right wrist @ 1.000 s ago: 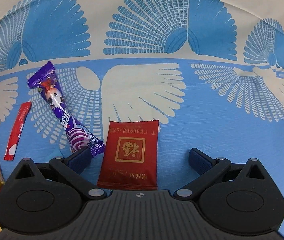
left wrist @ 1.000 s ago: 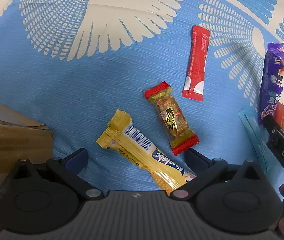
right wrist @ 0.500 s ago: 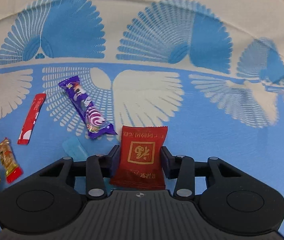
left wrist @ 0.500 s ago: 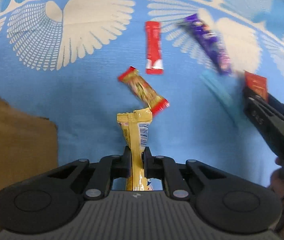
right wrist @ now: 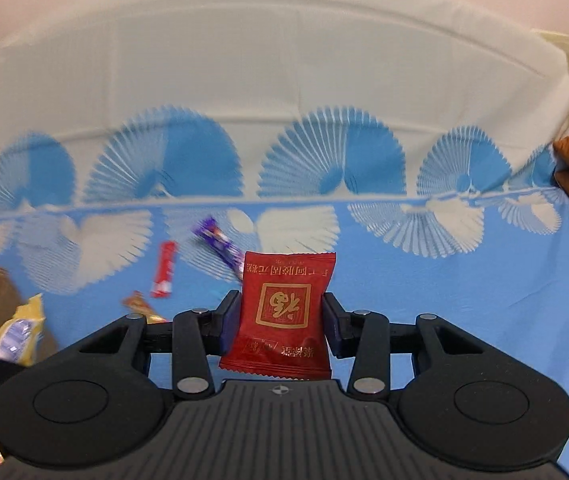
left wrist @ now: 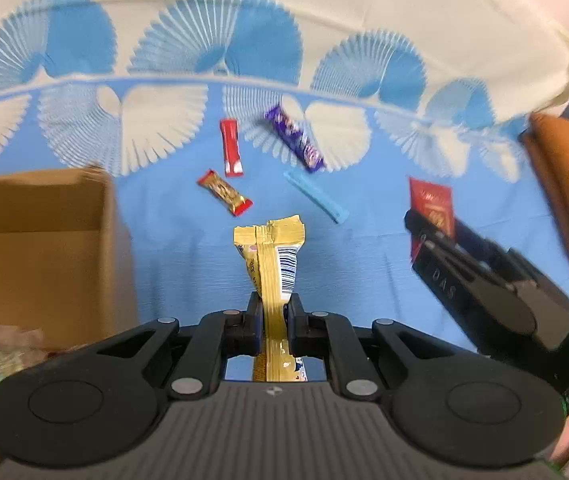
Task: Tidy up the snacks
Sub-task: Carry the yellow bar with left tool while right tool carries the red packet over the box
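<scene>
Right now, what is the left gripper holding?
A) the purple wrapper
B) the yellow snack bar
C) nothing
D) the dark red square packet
B: in the left wrist view the left gripper has its jaws clamped on the yellow snack bar, lifted off the cloth, while the dark red square packet sits in the right gripper.

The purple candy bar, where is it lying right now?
In the left wrist view the purple candy bar lies on the blue cloth, between the red stick and the light blue strip.
</scene>
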